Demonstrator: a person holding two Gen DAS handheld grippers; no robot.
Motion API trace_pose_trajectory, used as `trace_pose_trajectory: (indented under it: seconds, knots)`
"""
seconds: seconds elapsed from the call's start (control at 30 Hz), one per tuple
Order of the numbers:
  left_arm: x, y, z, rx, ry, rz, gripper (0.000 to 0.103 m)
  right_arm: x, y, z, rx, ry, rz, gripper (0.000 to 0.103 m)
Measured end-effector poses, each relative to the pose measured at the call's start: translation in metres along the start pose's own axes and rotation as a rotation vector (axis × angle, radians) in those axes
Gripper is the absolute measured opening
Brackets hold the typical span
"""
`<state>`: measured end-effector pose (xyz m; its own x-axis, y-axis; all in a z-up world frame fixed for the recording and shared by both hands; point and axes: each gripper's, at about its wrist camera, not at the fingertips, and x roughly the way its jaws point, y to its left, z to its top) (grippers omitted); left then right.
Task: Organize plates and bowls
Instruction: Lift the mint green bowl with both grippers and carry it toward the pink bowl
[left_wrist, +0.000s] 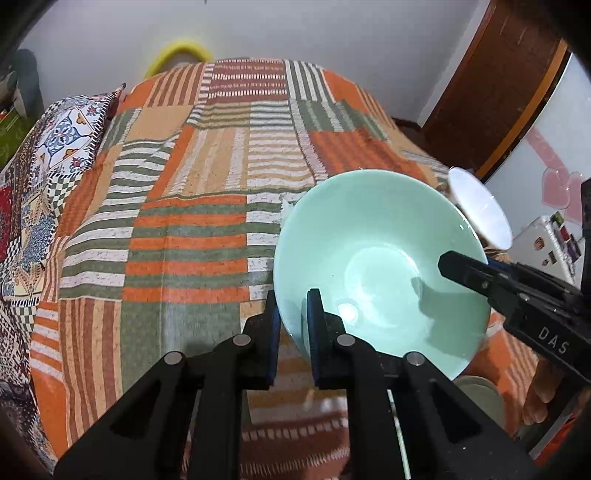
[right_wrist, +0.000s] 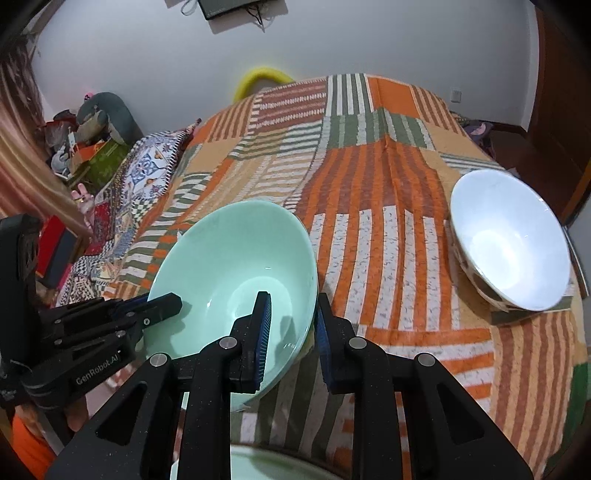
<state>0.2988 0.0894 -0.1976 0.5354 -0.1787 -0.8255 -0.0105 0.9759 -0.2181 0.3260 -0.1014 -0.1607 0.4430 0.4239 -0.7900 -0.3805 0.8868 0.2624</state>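
I had both tongs on the green bowl (left_wrist: 380, 266) at once. My left tongs (left_wrist: 293, 325) were clamped on its near rim, one blue pad inside the bowl and the other outside against the wall. From that camera my right tongs (left_wrist: 448, 266) came in from the right edge, their black tip reaching over the opposite rim into the bowl.

The right wrist camera gave me the same grip from the other side: my right tongs (right_wrist: 293, 332) were closed on the rim of the green bowl (right_wrist: 236, 266), the left pad inside and the right pad outside, with the left tongs (right_wrist: 173, 304) gripping the rim on the far left. The bowl sat tilted between the two grips, its mouth tipped toward the cameras, above a bed covered with a striped patchwork blanket (right_wrist: 388, 229) in orange, green and white. Whether its base touched the blanket I could not tell.

A white bowl (right_wrist: 509, 240) rested on the blanket to the right, well apart from the green one, also leaning. In the left view only part of it (left_wrist: 480, 210) showed behind the green rim. A patterned pillow (left_wrist: 70, 140) lay on the left side of the bed. At the bottom edge of the right view I saw the pale green rim of another dish (right_wrist: 273, 461), mostly hidden by the tongs.
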Motion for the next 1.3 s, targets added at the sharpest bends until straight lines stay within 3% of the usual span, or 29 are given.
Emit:
trace_pose_trajectory:
  seconds: [0.57,1.07,1.3]
  knots:
    - [-0.124,-0.02,-0.038,-0.003,-0.159,0.013,0.013,-0.071,0.035,-0.026,-0.028,-0.086,0.068,0.021]
    - [-0.189,-0.01,-0.09,-0.042,-0.222,0.067,0.013,-0.086,0.072,-0.059,-0.081,-0.081,0.127,0.022]
    - [-0.206,0.0,-0.11,-0.052,-0.248,0.126,0.013,-0.081,0.091,-0.076,-0.11,-0.056,0.164,0.022]
